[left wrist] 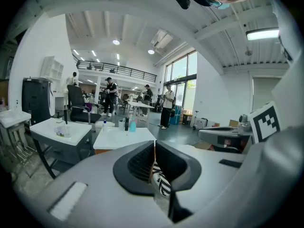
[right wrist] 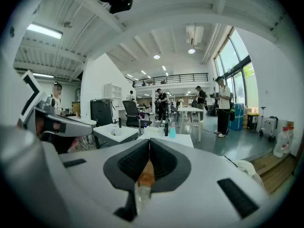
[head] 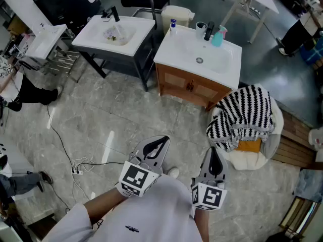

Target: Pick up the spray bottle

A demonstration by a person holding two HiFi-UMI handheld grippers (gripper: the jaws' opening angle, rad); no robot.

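Observation:
A teal spray bottle (head: 217, 37) with a pink head stands at the back of the white sink top (head: 222, 67) on a wooden cabinet, next to the black faucet (head: 208, 31). It is also small and distant in the left gripper view (left wrist: 133, 125) and the right gripper view (right wrist: 172, 131). A small white bottle with a blue cap (head: 173, 26) stands at the top's back left corner. My left gripper (head: 164, 139) and right gripper (head: 212, 151) are held close to my body, far short of the cabinet. Both are shut with nothing between the jaws.
A second white sink on a dark frame (head: 113, 34) stands left of the cabinet. A chair draped with a black-and-white striped cloth (head: 242, 116) sits to the right. Cables and a power strip (head: 79, 166) lie on the floor at left. Several people stand far off.

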